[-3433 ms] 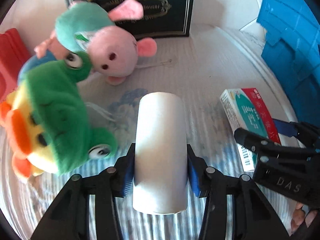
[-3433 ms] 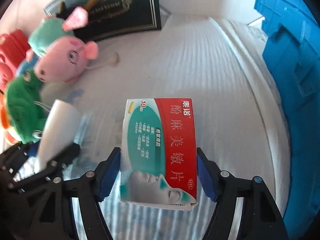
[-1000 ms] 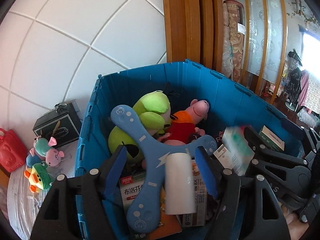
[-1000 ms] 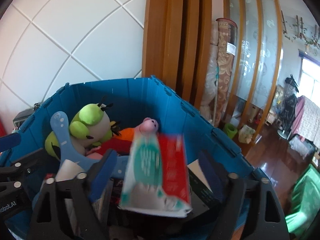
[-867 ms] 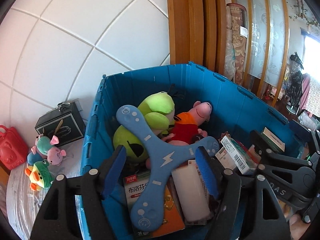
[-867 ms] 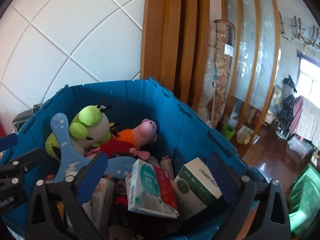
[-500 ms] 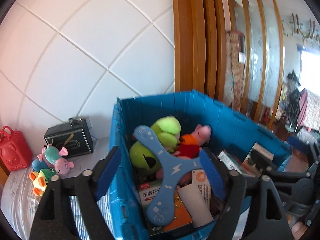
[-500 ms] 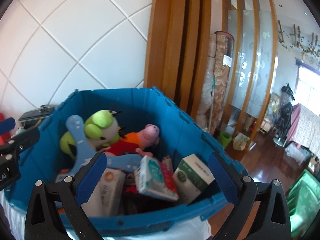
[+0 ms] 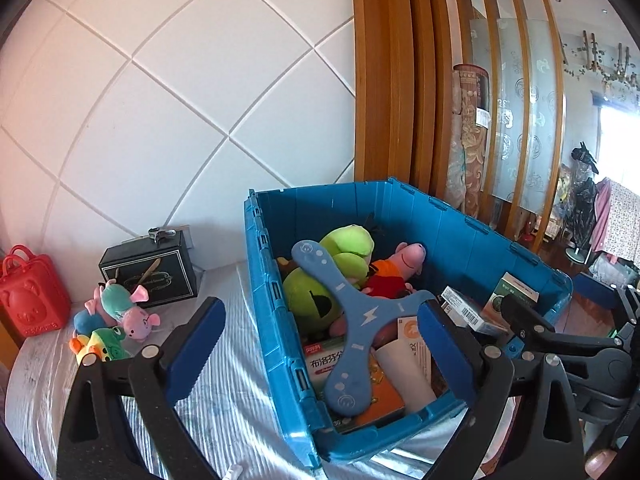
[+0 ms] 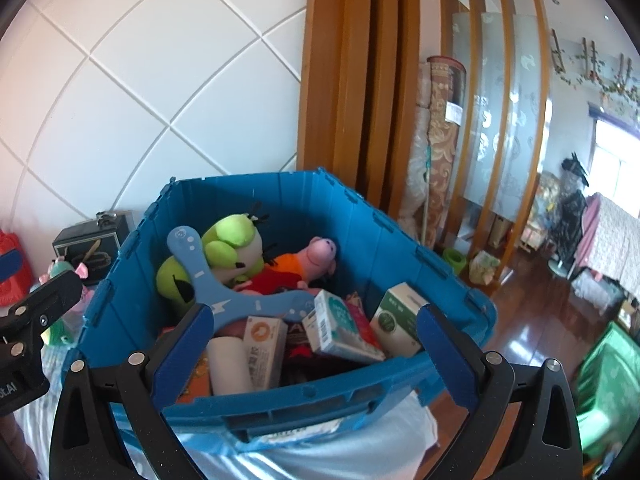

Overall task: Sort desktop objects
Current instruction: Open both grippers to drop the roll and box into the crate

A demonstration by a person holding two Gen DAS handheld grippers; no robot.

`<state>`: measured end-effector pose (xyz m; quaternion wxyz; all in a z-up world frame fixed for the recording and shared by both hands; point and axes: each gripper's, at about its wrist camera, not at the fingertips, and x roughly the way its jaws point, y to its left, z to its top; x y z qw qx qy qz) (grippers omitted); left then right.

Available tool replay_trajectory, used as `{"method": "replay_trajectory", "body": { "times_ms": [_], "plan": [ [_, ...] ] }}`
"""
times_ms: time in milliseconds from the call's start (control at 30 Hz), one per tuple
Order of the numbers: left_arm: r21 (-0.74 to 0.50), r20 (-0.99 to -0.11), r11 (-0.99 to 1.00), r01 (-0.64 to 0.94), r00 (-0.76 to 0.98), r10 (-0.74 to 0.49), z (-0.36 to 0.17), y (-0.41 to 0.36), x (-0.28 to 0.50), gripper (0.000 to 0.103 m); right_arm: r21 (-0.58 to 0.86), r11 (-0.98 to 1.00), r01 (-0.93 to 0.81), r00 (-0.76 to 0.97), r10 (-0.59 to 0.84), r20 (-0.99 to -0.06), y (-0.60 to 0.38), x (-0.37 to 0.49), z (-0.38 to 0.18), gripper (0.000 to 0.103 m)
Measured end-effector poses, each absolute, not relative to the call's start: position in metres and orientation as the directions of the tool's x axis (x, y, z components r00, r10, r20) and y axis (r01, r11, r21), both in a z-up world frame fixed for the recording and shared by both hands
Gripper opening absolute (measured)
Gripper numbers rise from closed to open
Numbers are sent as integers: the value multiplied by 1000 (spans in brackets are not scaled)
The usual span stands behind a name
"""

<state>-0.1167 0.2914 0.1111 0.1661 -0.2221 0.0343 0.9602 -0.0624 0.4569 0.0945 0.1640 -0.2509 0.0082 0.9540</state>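
The blue bin (image 9: 460,236) stands on the striped cloth at the table's right end. Inside it lie the white roll (image 9: 404,372) and the red and green medicine box (image 10: 340,324), among other boxes, a blue boomerang (image 9: 352,320) and plush toys. My left gripper (image 9: 320,306) hovers above the bin's near left corner. Its jaws are opening, with nothing held between them. Over the bin's front rim (image 10: 304,392) my right gripper (image 10: 316,312) stands open and empty. The roll (image 10: 228,364) rests against a white and orange box.
Left of the bin, small plush toys (image 9: 116,312), a black gift box (image 9: 152,276) and a red toy bag (image 9: 28,296) sit near the tiled wall. A wooden screen and a dark floor lie beyond the bin on the right.
The roll and the medicine box dropped out of the jaws into the bin. Both grippers then opened wider, drew back from the bin and rose a little.
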Motion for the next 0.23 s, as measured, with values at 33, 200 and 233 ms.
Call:
{"method": "replay_trajectory", "body": {
  "times_ms": [33,200,233],
  "plan": [
    [-11,-437,-942,-336,-846,306,111,290,-116,98,-66,-946,-318,-816,308,-489,456,-63,94,103],
    [0,-427,-941,-338,-851,305,111,288,-113,98,-66,-945,-321,-808,310,-501,453,-61,91,103],
    [-1,-427,-941,-339,-850,307,112,289,-113,98,-70,-944,-322,-807,312,-502,452,-61,91,103]
  ]
}}
